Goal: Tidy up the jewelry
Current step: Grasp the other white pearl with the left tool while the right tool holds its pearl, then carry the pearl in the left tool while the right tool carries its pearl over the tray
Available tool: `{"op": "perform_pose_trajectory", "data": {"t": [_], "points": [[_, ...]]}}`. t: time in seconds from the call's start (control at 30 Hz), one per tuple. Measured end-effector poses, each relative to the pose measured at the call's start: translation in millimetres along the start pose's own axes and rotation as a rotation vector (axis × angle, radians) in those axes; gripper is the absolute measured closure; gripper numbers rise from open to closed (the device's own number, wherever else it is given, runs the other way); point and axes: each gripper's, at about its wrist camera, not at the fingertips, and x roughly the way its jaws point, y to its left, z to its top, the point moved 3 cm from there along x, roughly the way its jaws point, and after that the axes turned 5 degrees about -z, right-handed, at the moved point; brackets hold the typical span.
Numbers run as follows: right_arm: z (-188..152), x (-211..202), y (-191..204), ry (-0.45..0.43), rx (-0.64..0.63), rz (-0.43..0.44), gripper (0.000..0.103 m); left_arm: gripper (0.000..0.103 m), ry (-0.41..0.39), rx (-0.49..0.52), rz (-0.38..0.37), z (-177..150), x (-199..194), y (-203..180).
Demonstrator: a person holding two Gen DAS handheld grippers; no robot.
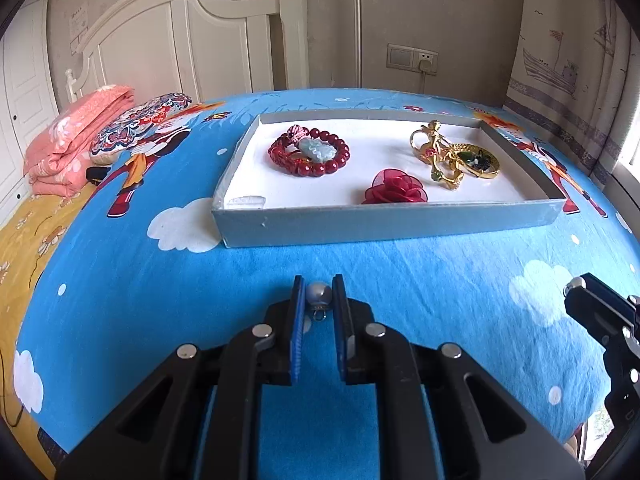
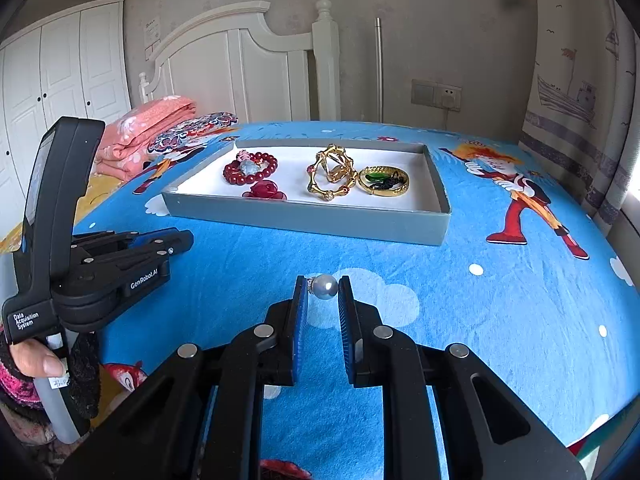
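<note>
A grey pearl pendant (image 1: 319, 295) with a small metal loop sits between my left gripper's (image 1: 319, 294) blue pads, which are shut on it just above the blue bedspread. A second grey pearl (image 2: 324, 287) sits between my right gripper's (image 2: 323, 287) pads, which are shut on it. A shallow grey box (image 1: 384, 222) with a white floor lies ahead and holds a red bead bracelet (image 1: 308, 152) with a pale jade piece, a red fabric flower (image 1: 395, 189), gold bracelets (image 1: 438, 152) and a gold bangle with green stones (image 1: 478, 160). The box (image 2: 308, 216) also shows in the right wrist view.
Folded pink bedding (image 1: 76, 136) and a patterned cushion (image 1: 140, 124) lie at the left by the white headboard (image 1: 192, 40). The left gripper body (image 2: 100, 264) is at the left of the right wrist view. A curtain (image 1: 576, 60) hangs at the right.
</note>
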Motion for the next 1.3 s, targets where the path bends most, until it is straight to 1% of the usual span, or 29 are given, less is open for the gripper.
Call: {"op": "perform_pose_trajectory", "data": {"t": [0.17, 0.27, 0.43, 0.53, 0.77, 1.1, 1.3], "points": [[-1.6, -8.8, 3.4, -0.02, -0.008, 0.0, 0.087, 0.09, -0.033, -0.013, -0.013, -14.8, -15.2, -1.5], [-0.2, -13.2, 5.1, -0.038, -0.009, 0.003, 0.087, 0.09, -0.068, -0.014, -0.002, -21.3, -24.7, -2.5], [2.4, -21.0, 8.0, -0.08, -0.012, 0.012, 0.087, 0.09, -0.137, -0.018, 0.01, -23.6, -39.6, -2.7], [3.2, -22.9, 10.5, -0.09, -0.02, 0.012, 0.087, 0.09, -0.166, -0.024, 0.013, -21.6, -46.6, -2.1], [6.6, -19.3, 14.4, -0.085, -0.034, 0.01, 0.087, 0.09, -0.168, -0.018, 0.007, -19.2, -48.4, -5.3], [11.1, -18.3, 13.0, -0.094, -0.031, 0.006, 0.087, 0.09, -0.206, -0.019, 0.012, -11.3, -56.5, -4.4], [24.8, -8.1, 13.6, -0.096, -0.038, 0.001, 0.087, 0.09, -0.234, -0.011, 0.008, 7.0, -60.3, -9.0]]}}
